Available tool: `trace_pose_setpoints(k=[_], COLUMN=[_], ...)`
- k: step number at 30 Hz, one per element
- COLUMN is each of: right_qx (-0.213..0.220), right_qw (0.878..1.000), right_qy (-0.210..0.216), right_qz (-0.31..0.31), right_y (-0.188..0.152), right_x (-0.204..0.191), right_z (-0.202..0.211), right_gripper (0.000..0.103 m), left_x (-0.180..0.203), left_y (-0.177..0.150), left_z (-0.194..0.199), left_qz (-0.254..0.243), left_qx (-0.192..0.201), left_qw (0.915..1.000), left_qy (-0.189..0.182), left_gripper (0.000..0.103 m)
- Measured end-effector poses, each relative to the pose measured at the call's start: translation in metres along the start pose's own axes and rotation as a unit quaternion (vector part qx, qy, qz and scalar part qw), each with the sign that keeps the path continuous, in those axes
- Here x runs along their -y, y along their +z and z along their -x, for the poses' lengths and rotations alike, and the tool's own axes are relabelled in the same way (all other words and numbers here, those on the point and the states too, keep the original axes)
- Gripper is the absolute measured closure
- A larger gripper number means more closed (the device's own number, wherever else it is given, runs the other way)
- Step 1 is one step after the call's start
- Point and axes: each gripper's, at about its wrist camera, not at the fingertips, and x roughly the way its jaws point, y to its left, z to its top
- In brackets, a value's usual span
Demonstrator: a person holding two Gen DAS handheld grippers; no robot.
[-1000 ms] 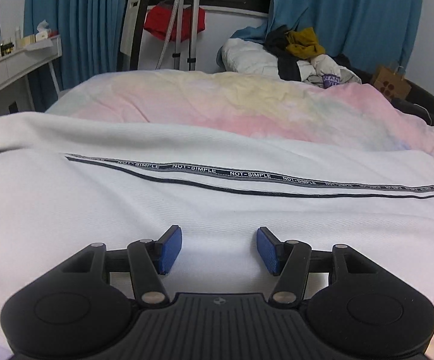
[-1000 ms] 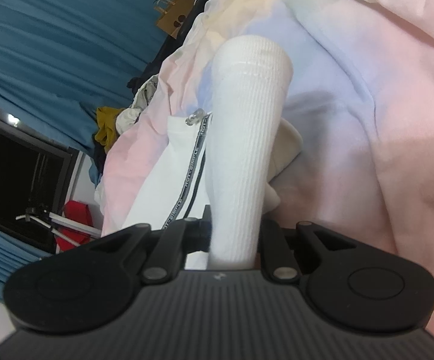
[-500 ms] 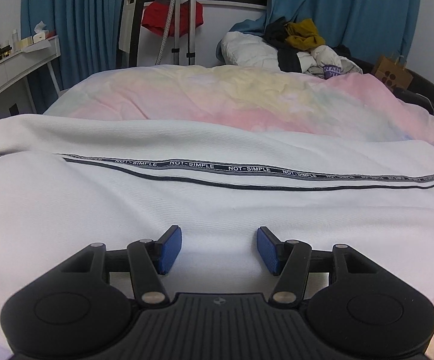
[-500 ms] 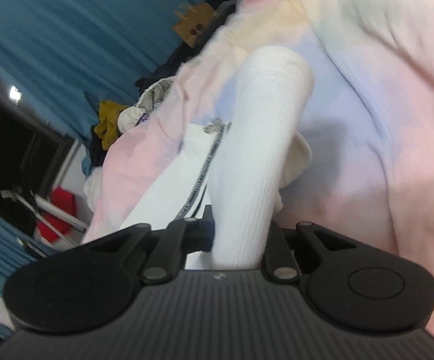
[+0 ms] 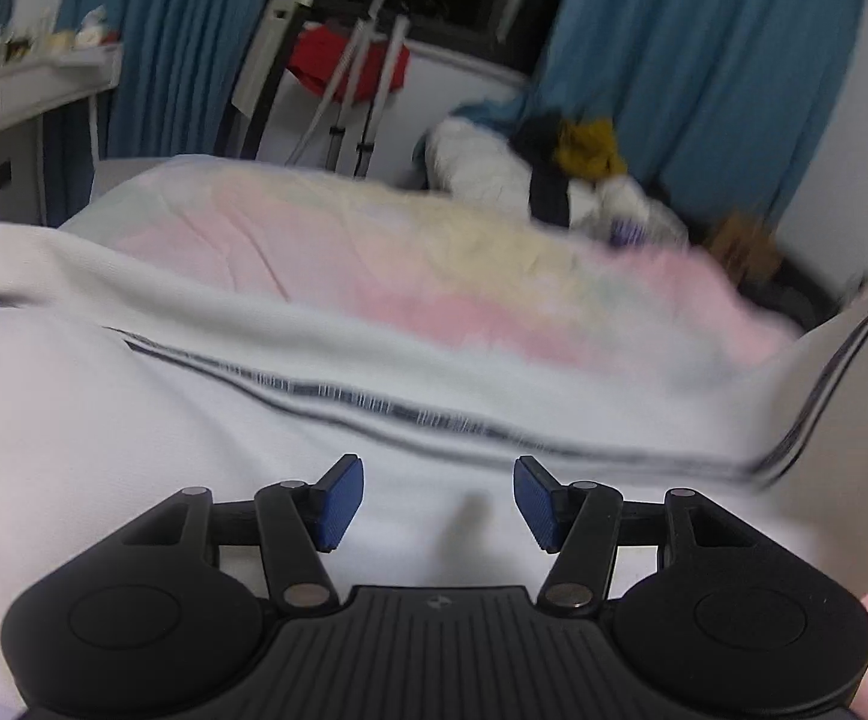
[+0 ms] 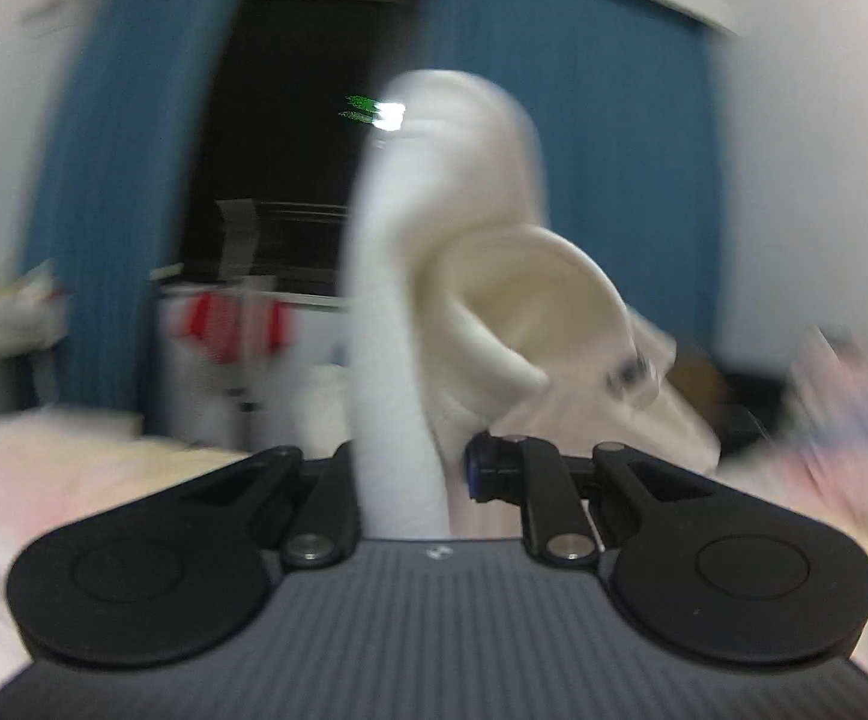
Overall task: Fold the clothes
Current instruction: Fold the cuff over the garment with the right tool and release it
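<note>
Between right tool (image 6: 411,474) jaws: white garment (image 6: 398,324) end pinched, rising upright ahead. Left tool (image 5: 439,504) half open, empty, above garment body, long axis crosswise on bed (image 5: 326,222).

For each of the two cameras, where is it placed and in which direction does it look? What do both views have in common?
Left wrist view: sits on the left gripper, looking down and across the white garment on the bed toward the blue curtains; its open blue-padded jaws show.
Right wrist view: sits on the right gripper, looking about level at the dark window; its jaws grip a ribbed white cuff.
Shared: bed, curtains, window, red cloth, white garment.
</note>
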Motion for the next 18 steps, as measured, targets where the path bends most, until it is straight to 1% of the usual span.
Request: trace_pose_setpoints(k=[2,3,5,7,8,10,11,13,14,16,18], right_qx=[-0.013,-0.025,-0.061,-0.111,-0.138,-0.149,-0.152,-0.160,-0.160,-0.157,-0.165], right_qw=[0.997,0.993,0.980,0.960,0.949,0.940,0.942,0.951,0.956,0.963,0.962], right_qy=[0.053,0.082,0.133,0.177,0.195,0.190,0.185,0.174,0.167,0.158,0.157], right_qz=[0.055,0.081,0.137,0.184,0.204,0.243,0.236,0.201,0.181,0.154,0.149], right_y=[-0.010,-0.018,-0.042,-0.069,-0.082,-0.098,-0.095,-0.080,-0.072,-0.062,-0.067], right_x=[-0.044,-0.066,-0.104,-0.135,-0.148,-0.163,-0.163,-0.158,-0.155,-0.153,-0.158], right_z=[0.010,0.015,0.024,0.029,0.030,0.034,0.035,0.036,0.037,0.032,0.022], right_gripper=[0.088,0.088,0.088,0.088,0.088,0.088,0.088,0.088,0.088,0.088,0.088], left_x=[-0.011,-0.016,-0.026,-0.034,-0.037,-0.039,-0.040,-0.041,-0.041,-0.040,-0.039], left_y=[0.009,0.013,0.017,0.019,0.019,0.019,0.019,0.018,0.018,0.017,0.016], left_z=[0.016,0.023,0.033,0.035,0.034,0.031,0.030,0.029,0.029,0.030,0.030], left_qz=[0.037,0.052,0.077,0.094,0.099,0.103,0.104,0.106,0.106,0.101,0.099], left_qx=[0.029,0.043,0.061,0.062,0.058,0.048,0.045,0.042,0.042,0.047,0.051], left_qw=[0.9985,0.9970,0.9942,0.9926,0.9923,0.9926,0.9927,0.9924,0.9922,0.9921,0.9921], left_qy=[-0.028,-0.037,-0.044,-0.046,-0.046,-0.043,-0.042,-0.047,-0.051,-0.057,-0.058], left_gripper=[0.045,0.044,0.044,0.044,0.044,0.044,0.044,0.044,0.044,0.044,0.044])
